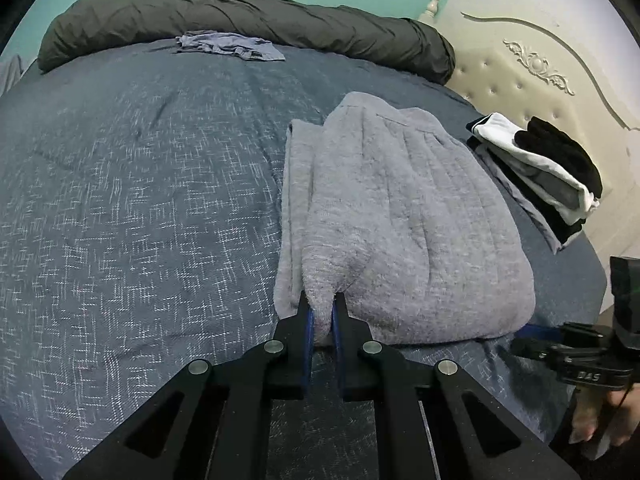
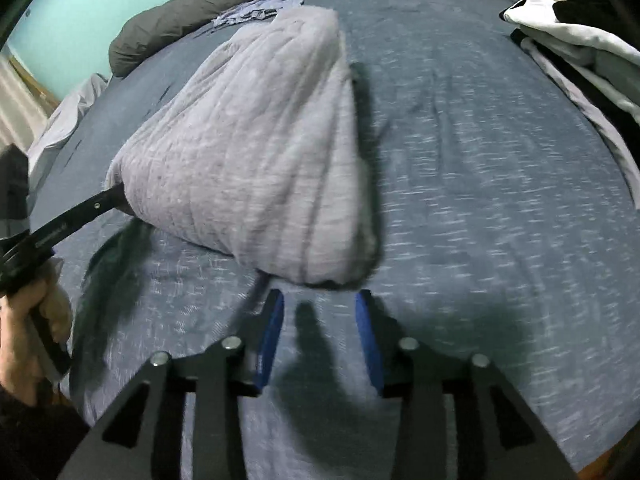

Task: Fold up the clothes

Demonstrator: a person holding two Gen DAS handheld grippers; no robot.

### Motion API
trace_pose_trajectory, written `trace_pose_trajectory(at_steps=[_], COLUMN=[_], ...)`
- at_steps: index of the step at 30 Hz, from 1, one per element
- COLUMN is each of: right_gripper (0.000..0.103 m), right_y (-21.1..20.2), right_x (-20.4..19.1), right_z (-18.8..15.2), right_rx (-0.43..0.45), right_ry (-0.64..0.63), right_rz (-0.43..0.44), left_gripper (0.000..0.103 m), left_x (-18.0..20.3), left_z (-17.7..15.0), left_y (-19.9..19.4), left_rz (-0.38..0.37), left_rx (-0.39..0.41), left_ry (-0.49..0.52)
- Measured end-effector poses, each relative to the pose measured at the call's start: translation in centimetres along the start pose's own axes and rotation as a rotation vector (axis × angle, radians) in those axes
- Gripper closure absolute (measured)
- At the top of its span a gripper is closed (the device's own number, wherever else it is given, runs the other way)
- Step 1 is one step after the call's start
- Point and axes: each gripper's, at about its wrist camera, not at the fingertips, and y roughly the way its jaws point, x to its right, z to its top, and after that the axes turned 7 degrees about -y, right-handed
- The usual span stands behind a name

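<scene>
A light grey knitted garment [image 1: 400, 216] lies folded on the blue bedspread [image 1: 140, 200]. My left gripper [image 1: 323, 304] is shut on its near corner, which bulges up between the blue pads. In the right wrist view the same grey garment [image 2: 256, 152] is lifted at its left edge, where the left gripper's black finger [image 2: 88, 208] goes under it. My right gripper [image 2: 319, 300] stands open just in front of the garment's near corner, nothing between its pads. A hand [image 2: 24, 320] holds the left tool.
A stack of folded black, white and grey clothes [image 1: 548, 172] sits at the bed's right edge by the cream headboard [image 1: 540, 64]. A small blue-grey garment [image 1: 232, 46] lies crumpled at the far side, before a rolled dark duvet [image 1: 240, 20].
</scene>
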Motion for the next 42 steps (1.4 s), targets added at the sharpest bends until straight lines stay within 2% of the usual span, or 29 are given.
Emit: trace_pose_trajectory(at_steps=[3,10,12,14,15,16,20,26,29,35,39,42], right_gripper=[0.057,0.057,0.061,0.078,0.08,0.087,0.095,0.096,0.097,0.095,0.089,0.085], right_y=[1.1,2.4,2.6,2.7,2.5,2.3,0.9,-0.5,0.5,2.7,0.7,-1.5], right_x=[-0.6,-2.0,-1.6,-1.2,-1.2,-1.2,-1.3,-1.8,0.3,1.6,3.3,5.1], right_z=[0.4,0.7,0.9,1.2,1.3,1.4,1.5,1.9,2.0,1.6,1.5,1.8], right_rx=[0.006,0.017,0.033,0.051,0.061,0.071,0.11,0.113,0.089,-0.029,-0.028,0.018], right_ry=[0.03,-0.033,-0.02,-0.027,-0.033,-0.038,-0.078,-0.216,-0.251,-0.258,-0.215,-0.168], right_rz=[-0.071,-0.109,-0.101,-0.091,-0.089,-0.091,-0.106,-0.171,-0.196,-0.119,-0.072,-0.035], left_gripper=[0.094,0.094,0.094,0.094,0.094,0.094,0.094,0.094,0.094,0.094,0.089,0.085], left_x=[0.0,0.1,0.2,0.3,0.3,0.3,0.0,0.2,0.2,-0.2,-0.5,-0.7], left_z=[-0.1,0.0,0.0,-0.1,-0.1,-0.1,0.0,-0.2,-0.3,-0.1,0.1,0.2], left_y=[0.0,0.1,0.1,0.1,0.1,0.1,0.1,0.3,0.4,-0.3,-0.7,-1.1], left_rz=[-0.003,-0.004,-0.006,-0.007,-0.006,-0.004,-0.008,-0.011,-0.022,-0.033,-0.04,-0.045], left_rx=[-0.001,0.001,0.001,-0.001,-0.001,-0.003,-0.009,-0.019,-0.03,-0.047,-0.059,-0.067], left_ry=[0.0,0.0,-0.001,0.002,0.003,0.002,-0.011,-0.012,-0.022,-0.055,-0.076,-0.093])
